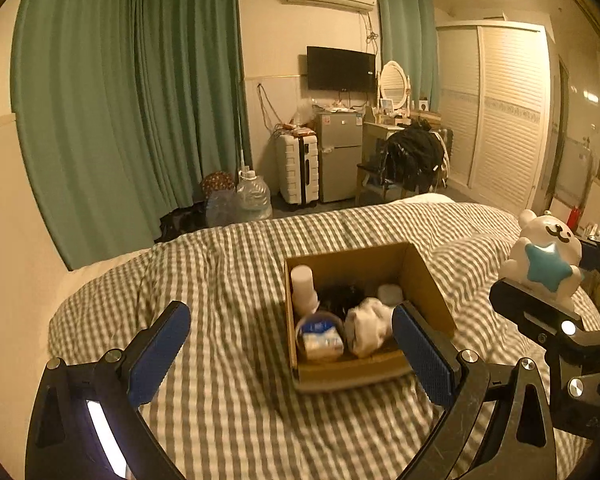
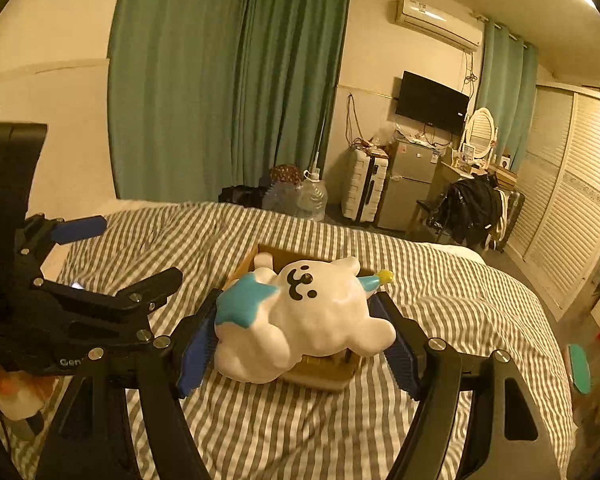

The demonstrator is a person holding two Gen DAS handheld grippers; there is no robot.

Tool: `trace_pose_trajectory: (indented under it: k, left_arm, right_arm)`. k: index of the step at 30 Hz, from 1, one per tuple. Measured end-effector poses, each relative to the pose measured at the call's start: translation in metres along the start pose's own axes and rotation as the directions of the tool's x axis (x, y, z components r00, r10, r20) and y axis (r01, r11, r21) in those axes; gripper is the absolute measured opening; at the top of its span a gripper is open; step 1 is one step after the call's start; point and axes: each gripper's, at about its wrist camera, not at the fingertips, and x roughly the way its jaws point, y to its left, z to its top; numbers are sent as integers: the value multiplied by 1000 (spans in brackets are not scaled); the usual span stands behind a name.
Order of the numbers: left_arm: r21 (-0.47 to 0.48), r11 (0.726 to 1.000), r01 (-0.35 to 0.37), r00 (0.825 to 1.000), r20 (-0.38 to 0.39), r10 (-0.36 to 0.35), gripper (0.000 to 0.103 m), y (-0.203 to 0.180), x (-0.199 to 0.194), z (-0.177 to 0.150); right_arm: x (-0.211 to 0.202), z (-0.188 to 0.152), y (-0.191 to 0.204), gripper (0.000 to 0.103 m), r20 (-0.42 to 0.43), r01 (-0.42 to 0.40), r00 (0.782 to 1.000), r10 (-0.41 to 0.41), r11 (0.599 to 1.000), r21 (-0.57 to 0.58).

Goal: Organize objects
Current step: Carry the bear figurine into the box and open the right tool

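The right gripper (image 2: 300, 340) was clamped on a white cat figurine (image 2: 312, 320) w/ a blue star (held sideways), above the cardboard box (image 1: 424, 280). The left gripper (image 1: 292, 344) stood wide apart, holding nothing, over the box's near edge. The box sat on a grey-striped duvet (image 1: 220, 272) & held a white bottle (image 1: 303, 288), a lidded tub (image 1: 320, 334) & white cloth (image 1: 368, 326). Green curtains (image 1: 140, 100) and a TV (image 1: 340, 68) lined the far wall.
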Motion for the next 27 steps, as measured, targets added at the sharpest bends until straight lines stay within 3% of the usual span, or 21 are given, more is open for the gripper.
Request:
trace_pose_trajectory:
  k: [6,13,27]
  left_arm:
    - [-17,1000,-4,1000,-30,4,103,3,57,19]
    - [-37,999,5,996,-93,-9,103,2,123,15]
    - [3,998,55,978,-201,-54,103,-13,210,-14]
  right_arm:
    - [54,27,-22,73,-17,-10,1000,10,1000,30]
    - [123,43,-42,73,-56,-22,998,26,998,66]
    - [255,4,-68,73,-229,-45,971,73,991,125]
